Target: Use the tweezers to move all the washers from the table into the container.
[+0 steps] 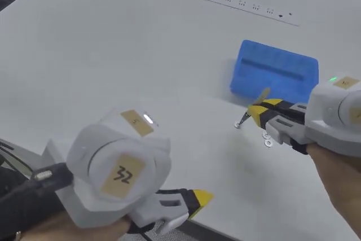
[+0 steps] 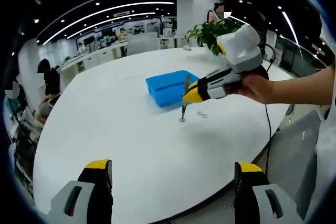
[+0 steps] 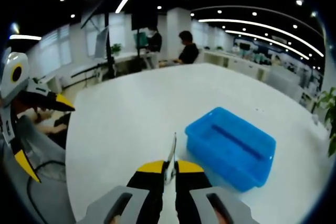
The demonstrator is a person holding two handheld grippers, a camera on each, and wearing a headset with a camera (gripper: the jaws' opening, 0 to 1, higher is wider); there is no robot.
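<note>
My right gripper (image 1: 258, 110) is shut on slim metal tweezers (image 1: 246, 118), which point down with their tip on the white table (image 1: 141, 55). Two small washers (image 1: 267, 139) lie on the table just beside the tip. The blue container (image 1: 276, 73) stands right behind them. In the right gripper view the tweezers (image 3: 170, 153) stick out between the closed jaws of my right gripper (image 3: 168, 169), left of the container (image 3: 231, 145). My left gripper (image 2: 173, 182) is open and holds nothing, near the table's front edge (image 1: 192, 204). Its view shows the right gripper (image 2: 191, 94), tweezers (image 2: 184, 103), washers (image 2: 201, 114) and container (image 2: 168, 87).
A power strip (image 1: 251, 7) is set into the table behind the container. A grey chair (image 2: 294, 150) stands at the table's edge. A potted plant (image 2: 212, 31) is at the far side. People sit at desks beyond the table (image 3: 186, 51).
</note>
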